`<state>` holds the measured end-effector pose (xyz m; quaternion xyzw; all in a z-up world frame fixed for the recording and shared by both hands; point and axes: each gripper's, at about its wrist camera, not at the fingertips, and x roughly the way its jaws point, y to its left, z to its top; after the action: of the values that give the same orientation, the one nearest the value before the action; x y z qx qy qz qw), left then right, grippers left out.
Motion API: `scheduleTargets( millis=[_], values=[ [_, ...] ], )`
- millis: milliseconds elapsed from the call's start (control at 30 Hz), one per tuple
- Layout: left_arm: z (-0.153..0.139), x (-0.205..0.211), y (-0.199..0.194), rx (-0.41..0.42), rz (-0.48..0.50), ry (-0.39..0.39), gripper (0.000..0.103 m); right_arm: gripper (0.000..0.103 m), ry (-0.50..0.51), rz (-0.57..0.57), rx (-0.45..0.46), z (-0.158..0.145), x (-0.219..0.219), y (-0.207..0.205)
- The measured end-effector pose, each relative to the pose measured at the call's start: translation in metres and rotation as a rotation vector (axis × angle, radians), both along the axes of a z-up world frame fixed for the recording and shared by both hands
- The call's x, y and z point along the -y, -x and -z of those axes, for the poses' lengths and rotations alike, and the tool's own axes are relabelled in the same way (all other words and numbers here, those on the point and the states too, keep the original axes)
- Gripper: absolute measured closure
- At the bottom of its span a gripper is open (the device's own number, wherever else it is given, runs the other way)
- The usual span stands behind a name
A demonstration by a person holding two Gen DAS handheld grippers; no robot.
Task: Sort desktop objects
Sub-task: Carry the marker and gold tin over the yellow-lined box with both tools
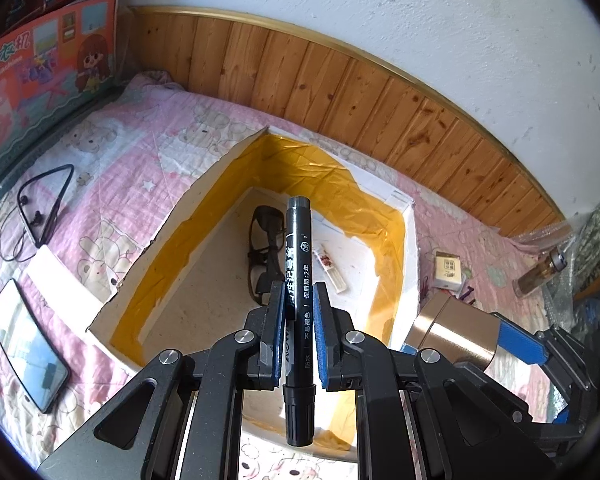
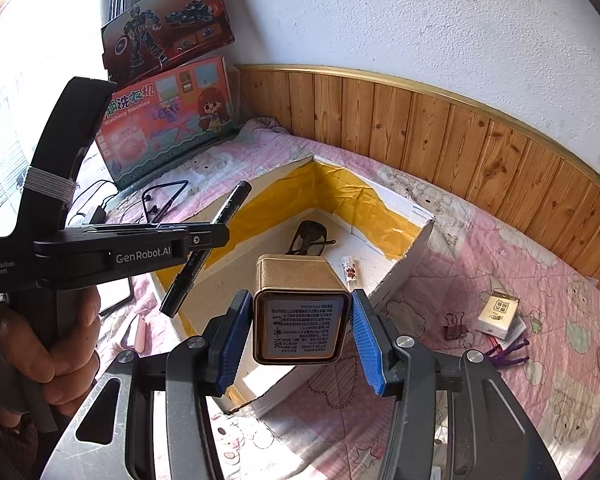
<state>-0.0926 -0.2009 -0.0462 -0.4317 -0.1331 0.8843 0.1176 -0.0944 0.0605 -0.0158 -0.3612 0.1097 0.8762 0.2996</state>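
Observation:
My left gripper (image 1: 298,300) is shut on a black marker pen (image 1: 298,264) that stands upright between its blue pads, above the open white box (image 1: 172,232) with yellow tape inside. Black glasses (image 1: 266,248) and a small white packet (image 1: 332,266) lie on the box floor. My right gripper (image 2: 300,320) is shut on a gold square tin (image 2: 298,312), its labelled bottom facing the camera, held over the box's near edge (image 2: 404,276). The right wrist view also shows the left gripper (image 2: 204,238) with the marker (image 2: 204,248), held by a hand (image 2: 56,344).
On the pink quilt lie a phone (image 1: 28,344), black neckband earphones (image 1: 44,204), a small white-gold carton (image 2: 498,314), a binder clip (image 2: 454,328) and a purple item (image 2: 508,354). Toy boxes (image 2: 168,128) lean at the back left. A wooden wall panel (image 1: 340,92) runs behind.

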Motion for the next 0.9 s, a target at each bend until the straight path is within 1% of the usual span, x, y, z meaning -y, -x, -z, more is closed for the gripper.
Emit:
scheduleTargets(
  millis=[300,500,733,900],
  values=[
    [0.009,0.005,0.014,0.023,0.004,-0.021,0.09,0.052,0.013,0.023,0.025,0.016,-0.013,0.013],
    [0.016,0.005,0.024,0.047,0.016,-0.022,0.09,0.052,0.023,0.025,0.034,0.022,-0.016,0.023],
    [0.026,0.001,0.036,0.079,0.034,-0.002,0.09,0.052,0.031,0.018,0.059,0.03,-0.015,0.034],
    [0.03,0.003,0.038,0.085,0.043,0.03,0.09,0.052,0.039,0.01,0.081,0.037,-0.015,0.046]
  ],
)
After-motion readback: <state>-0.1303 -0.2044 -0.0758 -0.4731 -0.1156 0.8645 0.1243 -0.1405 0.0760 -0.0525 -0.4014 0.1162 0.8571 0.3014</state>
